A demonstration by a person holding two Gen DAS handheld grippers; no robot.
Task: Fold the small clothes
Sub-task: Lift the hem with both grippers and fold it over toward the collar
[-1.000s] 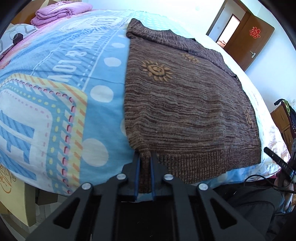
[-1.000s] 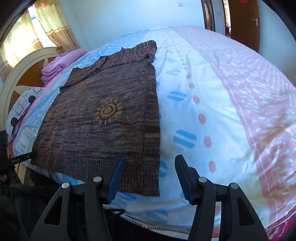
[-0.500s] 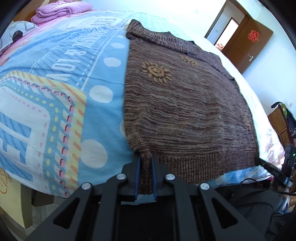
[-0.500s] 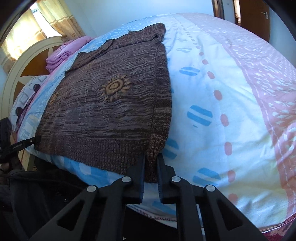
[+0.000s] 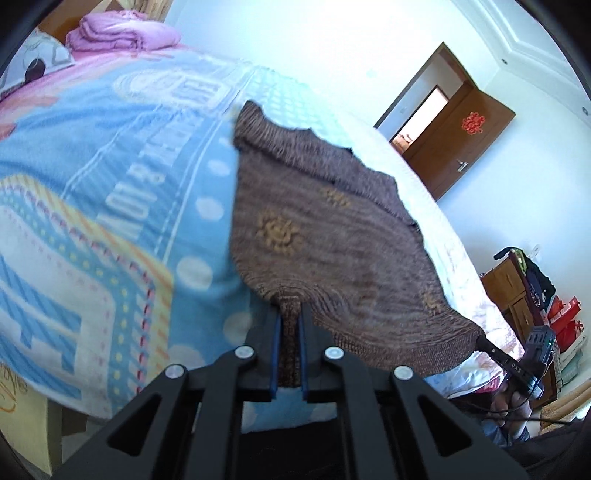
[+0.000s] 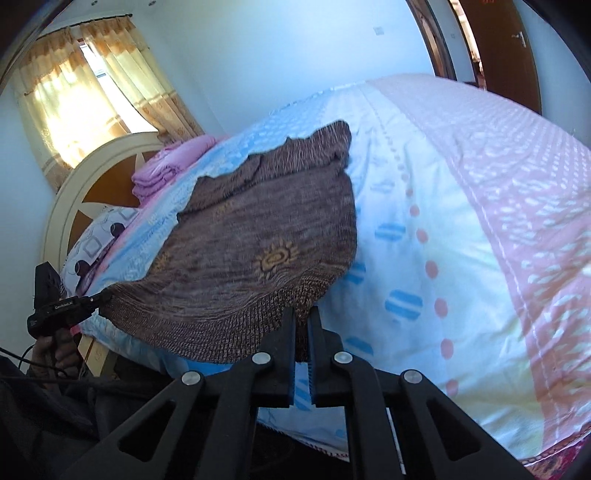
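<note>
- The brown marled knit sweater with orange sun motifs (image 5: 332,240) lies spread on the bed, its ribbed hem at the near edge lifted off the cover while the collar end rests flat farther up.
- My left claw (image 5: 290,325) is clamped nearly closed on the hem's left corner; the knit runs down between the blue pads.
- My right claw (image 6: 303,317) has just been closing and now pinches the right corner of the hem (image 6: 221,332), ribbing between its pads.
- Each grip takes only a narrow bite of loose rib, so I think a sharp tug could slide a corner out and drop that side, leaving a crooked fold.
- The hem sags in a curve between my two claws; if I carry it forward slack, I expect the middle to land first and bunch under the top layer.
- If one hand travels ahead of the other, the fold line would likely skew across the sun motifs.
- The knit looks stretchy; pulling the corners too far apart could distort the rib.
- The blue, white and pink patterned bed cover (image 6: 461,221) is soft; dragging the sweater low may shift the flat half and rumple it.
- The folded pink cloth stack (image 5: 122,31) by the headboard sits well apart, so I judge it no hazard.
</note>
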